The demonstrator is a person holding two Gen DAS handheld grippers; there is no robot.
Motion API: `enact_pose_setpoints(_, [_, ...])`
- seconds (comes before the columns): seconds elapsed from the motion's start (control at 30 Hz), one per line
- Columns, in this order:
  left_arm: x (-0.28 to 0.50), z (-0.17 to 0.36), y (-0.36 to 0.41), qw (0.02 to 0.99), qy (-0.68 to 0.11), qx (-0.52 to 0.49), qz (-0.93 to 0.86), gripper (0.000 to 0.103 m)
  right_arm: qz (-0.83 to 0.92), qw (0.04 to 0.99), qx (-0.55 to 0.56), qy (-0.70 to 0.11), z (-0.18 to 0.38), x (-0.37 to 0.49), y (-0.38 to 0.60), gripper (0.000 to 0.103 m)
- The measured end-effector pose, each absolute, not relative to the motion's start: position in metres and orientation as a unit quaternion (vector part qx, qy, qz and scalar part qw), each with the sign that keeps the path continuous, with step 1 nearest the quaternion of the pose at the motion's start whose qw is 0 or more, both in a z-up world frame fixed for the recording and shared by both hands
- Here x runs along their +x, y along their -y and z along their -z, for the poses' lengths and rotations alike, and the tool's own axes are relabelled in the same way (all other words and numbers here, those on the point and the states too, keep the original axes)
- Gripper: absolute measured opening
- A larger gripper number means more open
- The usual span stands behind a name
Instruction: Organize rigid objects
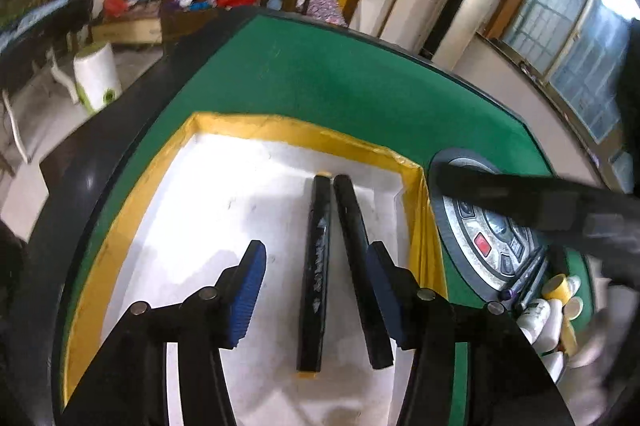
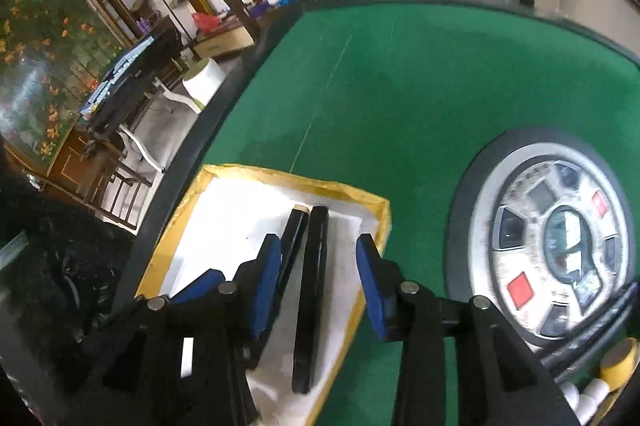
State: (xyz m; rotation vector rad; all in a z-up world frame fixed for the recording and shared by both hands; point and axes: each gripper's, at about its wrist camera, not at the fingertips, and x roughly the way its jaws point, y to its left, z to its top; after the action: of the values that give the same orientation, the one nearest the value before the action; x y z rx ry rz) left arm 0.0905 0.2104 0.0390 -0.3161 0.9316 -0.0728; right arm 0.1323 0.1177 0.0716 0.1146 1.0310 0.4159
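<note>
1. Left tongs (image 1: 316, 290): spread wide, blue pads (image 1: 250, 292) holding nothing. They hover over the tray, one pad on either side of the two markers; whether the right pad brushes the nearer marker cannot be told.
2. Right tongs (image 2: 318, 282): also spread wide and empty. In the right wrist view one black marker lies in the gap between the pads; the other runs behind the left pad (image 2: 266, 286).
3. Tray (image 1: 280, 129): shallow, white floor, yellow rim, resting on the green worktop (image 1: 340, 73) near its dark edge.
4. Contents of tray: a marker with yellow ends (image 1: 316, 274) and an all-black marker (image 1: 362, 266), lying side by side lengthwise, close together at the far ends and a little apart at the near ends.
5. Round control panel (image 2: 556, 238): set into the worktop just beside the tray, with red and grey buttons.
6. Small bottles (image 1: 548, 318): white and yellow, clustered at the near edge beside the panel, apart from the tray.
</note>
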Motion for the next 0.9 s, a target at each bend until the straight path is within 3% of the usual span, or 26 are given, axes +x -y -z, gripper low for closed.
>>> enact_pose_setpoints(0.27, [0.067, -0.037, -0.214, 0.872, -0.447, -0.194, 0.038, 0.056, -0.176, 0.893, 0.030, -0.412, -0.196, 0.040, -0.008, 0.038])
enact_pose_setpoints(0.4, [0.019, -0.096, -0.201, 0.891, -0.384, -0.226, 0.084, 0.056, -0.156, 0.917, 0.061, -0.362, -0.285, -0.032, 0.058, 0.043])
enact_pose_setpoints(0.67, [-0.148, -0.339, -0.155, 0.944, -0.216, -0.164, 0.191, 0.058, -0.072, 0.964, 0.015, -0.254, -0.462, -0.171, 0.118, 0.045])
enact_pose_setpoints(0.83, [-0.225, -0.505, -0.149, 0.992, -0.095, -0.059, 0.065, 0.077, 0.047, 0.987, -0.027, -0.151, -0.600, -0.250, 0.139, 0.047])
enact_pose_setpoints(0.9, [-0.245, -0.559, -0.151, 0.998, -0.053, -0.016, -0.016, 0.087, 0.090, 0.989, -0.039, -0.114, -0.645, -0.275, 0.146, 0.058])
